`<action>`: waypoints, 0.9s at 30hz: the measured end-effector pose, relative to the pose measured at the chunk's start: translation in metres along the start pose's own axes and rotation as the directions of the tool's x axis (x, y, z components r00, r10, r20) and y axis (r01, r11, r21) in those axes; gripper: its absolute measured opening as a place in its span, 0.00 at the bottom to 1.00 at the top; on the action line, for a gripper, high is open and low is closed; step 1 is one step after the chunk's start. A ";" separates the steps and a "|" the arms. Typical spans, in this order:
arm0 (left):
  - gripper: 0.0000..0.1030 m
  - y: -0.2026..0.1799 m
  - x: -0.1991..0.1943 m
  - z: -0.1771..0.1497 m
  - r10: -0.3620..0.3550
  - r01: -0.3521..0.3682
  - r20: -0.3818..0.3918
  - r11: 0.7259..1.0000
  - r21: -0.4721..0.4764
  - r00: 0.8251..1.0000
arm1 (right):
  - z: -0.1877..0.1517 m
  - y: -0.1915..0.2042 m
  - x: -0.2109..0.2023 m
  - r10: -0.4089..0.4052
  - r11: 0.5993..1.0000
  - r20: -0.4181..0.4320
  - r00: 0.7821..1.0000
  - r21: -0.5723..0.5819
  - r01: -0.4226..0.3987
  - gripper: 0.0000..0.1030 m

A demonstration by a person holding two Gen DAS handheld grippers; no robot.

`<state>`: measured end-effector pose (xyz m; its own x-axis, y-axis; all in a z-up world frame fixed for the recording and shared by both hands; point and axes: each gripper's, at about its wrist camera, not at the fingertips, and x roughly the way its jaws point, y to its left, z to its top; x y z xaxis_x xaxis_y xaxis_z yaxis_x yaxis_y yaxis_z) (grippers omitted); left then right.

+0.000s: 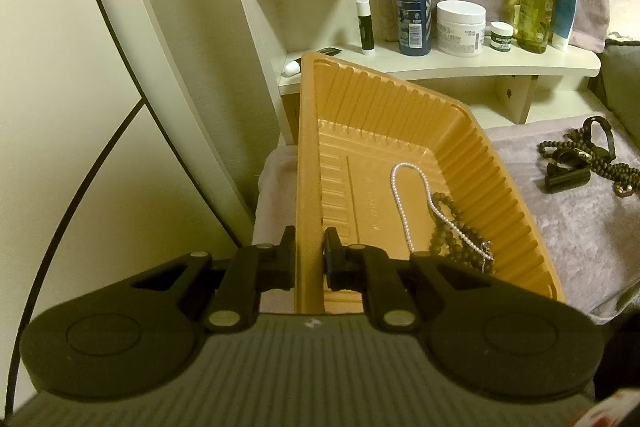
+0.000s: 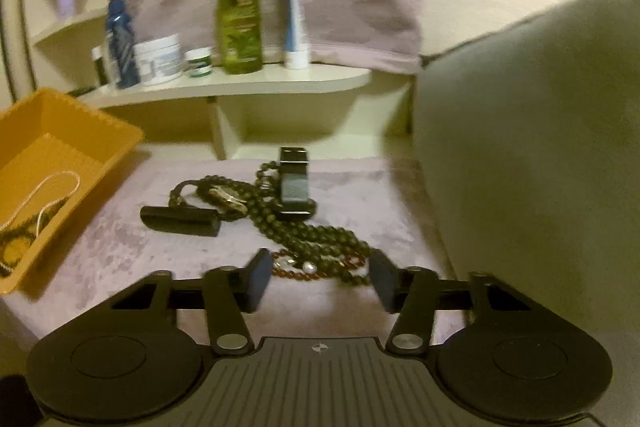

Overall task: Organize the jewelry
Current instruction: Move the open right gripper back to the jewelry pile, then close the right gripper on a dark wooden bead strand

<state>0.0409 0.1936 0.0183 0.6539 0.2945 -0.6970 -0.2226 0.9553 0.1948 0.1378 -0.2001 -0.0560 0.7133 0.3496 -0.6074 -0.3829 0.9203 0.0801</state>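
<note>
Our left tool [image 1: 310,259] is clamped on the near rim of the orange tray [image 1: 308,167], which sits tilted with a pearl strand [image 1: 404,203] and a dark bead bracelet [image 1: 448,231] inside at 3 o'clock from the grip. Our right tool [image 2: 318,277] stands partly apart with nothing between its pads, low over the bead pile [image 2: 320,239] on the mauve cloth [image 2: 120,227]; amber beads [image 2: 296,271] lie blurred just past it. At 12 o'clock a black clasp [image 2: 294,183] and a black tube [image 2: 180,221] lie among the beads, with bottles [image 2: 239,19] on the shelf [image 2: 240,83] behind.
</note>
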 end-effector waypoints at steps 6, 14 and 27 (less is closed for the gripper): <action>0.12 0.001 0.000 0.000 0.001 -0.001 -0.002 1.000 0.002 1.000 | 0.010 0.007 0.030 0.029 0.995 -0.035 0.999 -0.097 -0.032 0.33; 0.12 0.002 0.001 0.000 0.003 -0.003 -0.004 1.000 0.002 1.000 | 0.020 0.021 0.059 0.042 0.968 -0.073 0.996 -0.242 -0.059 0.32; 0.12 0.003 0.002 -0.001 0.006 -0.006 -0.007 1.000 -0.003 1.000 | 0.025 0.025 0.084 0.037 0.961 -0.113 0.993 -0.269 -0.066 0.30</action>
<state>0.0409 0.1975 0.0168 0.6475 0.2998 -0.7006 -0.2289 0.9534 0.1964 0.2025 -0.1436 -0.0855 0.6283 0.3610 -0.6891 -0.5728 0.8141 -0.0958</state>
